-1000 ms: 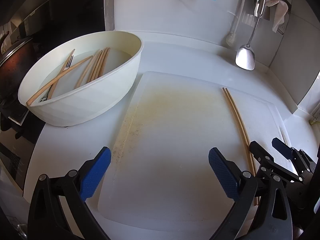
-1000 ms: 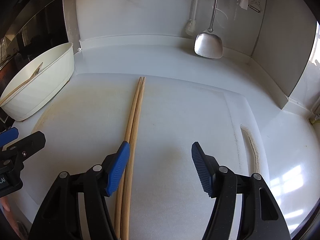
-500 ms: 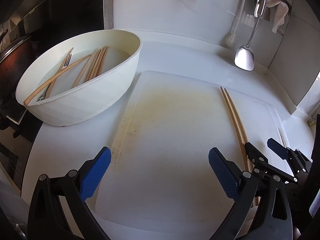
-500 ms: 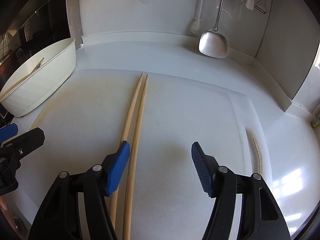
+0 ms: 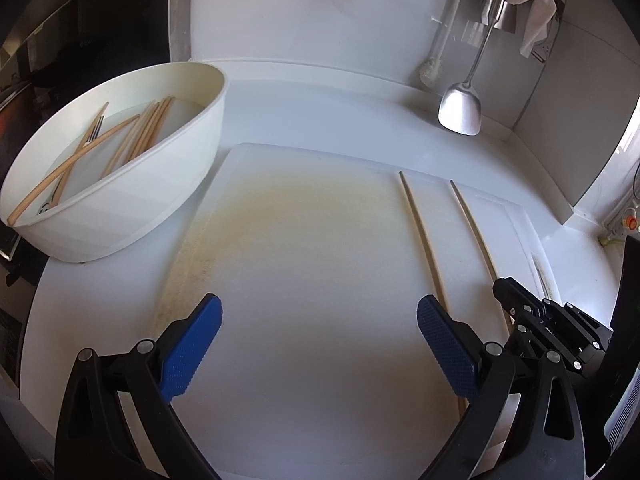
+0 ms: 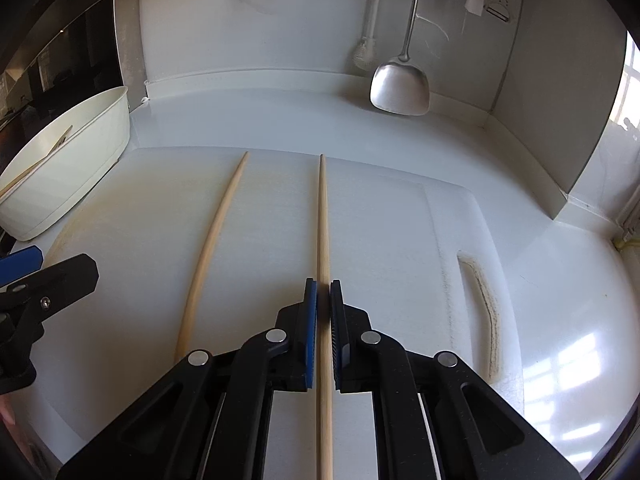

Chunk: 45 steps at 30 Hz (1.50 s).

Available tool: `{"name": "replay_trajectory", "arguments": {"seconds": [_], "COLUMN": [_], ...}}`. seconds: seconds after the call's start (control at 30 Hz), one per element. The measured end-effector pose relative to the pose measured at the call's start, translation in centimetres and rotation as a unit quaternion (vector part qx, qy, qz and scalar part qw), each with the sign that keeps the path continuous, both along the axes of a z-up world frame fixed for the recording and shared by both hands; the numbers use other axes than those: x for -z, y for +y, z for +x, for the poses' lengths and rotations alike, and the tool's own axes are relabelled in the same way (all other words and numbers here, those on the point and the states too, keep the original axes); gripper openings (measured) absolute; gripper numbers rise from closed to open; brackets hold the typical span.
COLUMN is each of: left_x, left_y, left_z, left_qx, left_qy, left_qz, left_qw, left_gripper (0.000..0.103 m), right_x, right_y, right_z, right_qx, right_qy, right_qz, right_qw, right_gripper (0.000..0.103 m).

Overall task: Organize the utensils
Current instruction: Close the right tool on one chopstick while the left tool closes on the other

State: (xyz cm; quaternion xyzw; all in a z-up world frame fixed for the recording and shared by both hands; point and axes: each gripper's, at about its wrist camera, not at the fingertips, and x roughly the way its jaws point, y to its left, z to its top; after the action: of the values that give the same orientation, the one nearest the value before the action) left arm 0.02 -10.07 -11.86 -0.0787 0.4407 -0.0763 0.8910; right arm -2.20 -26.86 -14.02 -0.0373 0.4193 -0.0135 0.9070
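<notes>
The right gripper (image 6: 323, 292) is closed on one chopstick (image 6: 321, 216) low in the middle of the frame. It looks thin, light, stiff and slippery, so a hold near the thick end seems best. The other chopstick (image 6: 212, 240) is left lying on the cutting board (image 6: 400, 240). The left gripper (image 5: 318, 320) is held wide open, with nothing in it. The white tub (image 5: 120, 216) is seen at the upper left.

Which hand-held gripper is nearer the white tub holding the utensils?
Left. The left hand-held gripper hovers open over the cutting board beside the white tub; the right hand-held gripper, farther right, clamps a chopstick.
</notes>
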Motion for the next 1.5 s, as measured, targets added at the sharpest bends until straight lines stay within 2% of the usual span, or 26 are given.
{"name": "replay_trajectory", "arguments": {"seconds": [0.43, 0.87, 0.97, 1.03, 1.1, 1.17, 1.23, 1.33, 1.4, 1.47, 1.5], "left_x": [1.4, 2.2, 2.2, 2.2, 2.2, 2.2, 2.1, 1.7, 1.4, 1.2, 1.1], "left_y": [-4.8, -7.0, -7.2, -7.3, -7.3, -7.3, -7.3, -7.5, -7.6, -7.7, -7.8], "left_z": [1.8, 2.6, 2.8, 3.0, 3.2, 3.3, 3.0, 2.7, 2.5, 2.4, 2.3], "left_qx": [0.033, 0.028, 0.027, 0.026, 0.025, 0.025, 0.029, 0.033, 0.036, 0.039, 0.042], "left_qy": [0.005, -0.003, -0.002, 0.001, 0.002, 0.003, -0.001, 0.001, 0.002, 0.003, 0.002], "left_qz": [0.015, 0.071, 0.074, 0.075, 0.075, 0.073, 0.073, 0.072, 0.07, 0.068, 0.067], "left_qw": [0.9993, 0.9971, 0.9969, 0.9969, 0.9969, 0.997, 0.9969, 0.9969, 0.9969, 0.9969, 0.9969], "left_gripper": [0.096, 0.097, 0.098, 0.098, 0.098, 0.096, 0.091, 0.075, 0.055, 0.043, 0.034], "right_x": [0.0, 0.1, 0.1, 0.1, 0.1, 0.2, 0.2, 0.2, 0.2, 0.2, 0.1], "right_y": [-3.4, -4.4, -4.5, -4.5, -4.7, -4.8, -4.7, -4.6, -4.5, -4.3, -4.1], "right_z": [-1.1, -1.2, -0.8, -0.6, -0.3, -0.1, 0.0, 0.0, -0.1, -0.2, -0.2], "right_qx": [0.024, 0.015, 0.014, 0.013, 0.014, 0.015, 0.013, 0.014, 0.013, 0.009, 0.006], "right_qy": [-0.004, -0.006, -0.005, -0.004, -0.003, -0.005, -0.006, -0.009, -0.011, -0.012, -0.011], "right_qz": [0.026, 0.041, 0.041, 0.041, 0.043, 0.047, 0.042, 0.043, 0.041, 0.04, 0.038], "right_qw": [0.999, 0.999, 0.999, 0.999, 0.999, 0.999, 0.999, 0.999, 0.999, 0.999, 0.999], "right_gripper": [0.007, 0.008, 0.014, 0.029, 0.033, 0.034, 0.034, 0.034, 0.033, 0.028, 0.018]}}
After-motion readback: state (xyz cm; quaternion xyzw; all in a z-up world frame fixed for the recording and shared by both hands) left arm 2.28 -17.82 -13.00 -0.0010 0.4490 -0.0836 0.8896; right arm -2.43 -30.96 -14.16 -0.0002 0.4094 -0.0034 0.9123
